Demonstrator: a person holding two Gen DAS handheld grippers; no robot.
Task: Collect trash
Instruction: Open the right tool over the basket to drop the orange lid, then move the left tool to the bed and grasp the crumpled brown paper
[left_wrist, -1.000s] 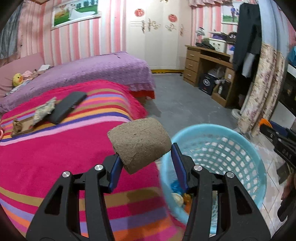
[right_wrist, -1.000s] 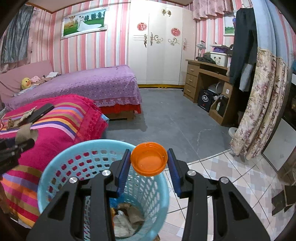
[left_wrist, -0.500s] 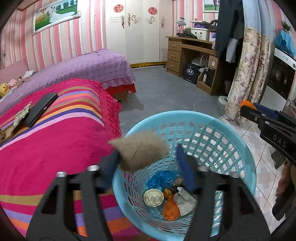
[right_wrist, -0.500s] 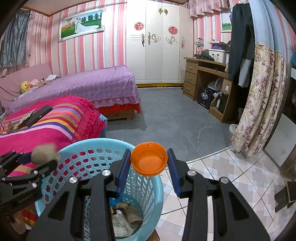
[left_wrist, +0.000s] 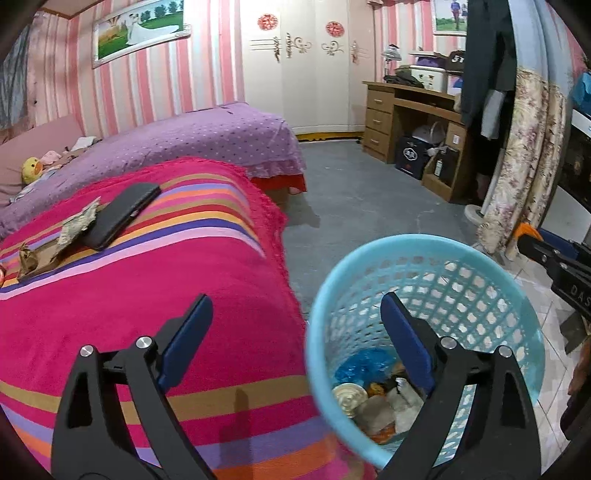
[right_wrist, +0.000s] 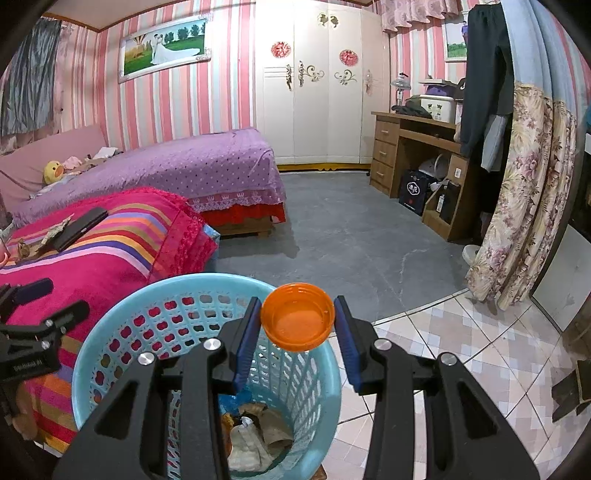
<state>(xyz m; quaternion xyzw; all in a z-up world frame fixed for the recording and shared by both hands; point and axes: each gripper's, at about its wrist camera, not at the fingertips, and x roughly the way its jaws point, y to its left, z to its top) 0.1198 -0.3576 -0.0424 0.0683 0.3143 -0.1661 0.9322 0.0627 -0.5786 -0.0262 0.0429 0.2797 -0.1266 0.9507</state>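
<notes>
Left wrist view: left gripper (left_wrist: 295, 317) at 6 o'clock, jaws spread wide and opening, nothing between the blue pads. Straddling the edge of a bed under a pink striped fleece blanket (left_wrist: 140, 295) and the rim of a round light-blue plastic lattice basket (left_wrist: 491, 291) at 4 o'clock. Inside the basket: crumpled blue plastic film (left_wrist: 364, 365), a round metal can lid (left_wrist: 349, 395), a brownish cardboard roll (left_wrist: 375, 408) and paper scraps, all lying on the bottom. At 10 o'clock on the blanket, a flat black phone-like slab (left_wrist: 120, 214) touching crumpled paper scraps (left_wrist: 79, 223). At 3 o'clock, tip of the right gripper (left_wrist: 550, 254) over the basket's far rim, orange showing at its end.

Right wrist view: right gripper (right_wrist: 297, 319) at centre, narrowed onto a round orange plastic cap (right_wrist: 297, 321), pads pressed on both sides of it, hollow side facing the camera. Held above the basket (right_wrist: 110, 347) near its 1 o'clock rim. Crumpled paper and cardboard trash (right_wrist: 258, 428) visible at the bottom, between the gripper's arms. At 9 o'clock, the left gripper (right_wrist: 40, 302) over the basket's near-bed rim, fingers apart. Beyond, grey floor (right_wrist: 351, 229) and a second bed with a purple dotted cover (right_wrist: 192, 166) at 11 o'clock.
</notes>
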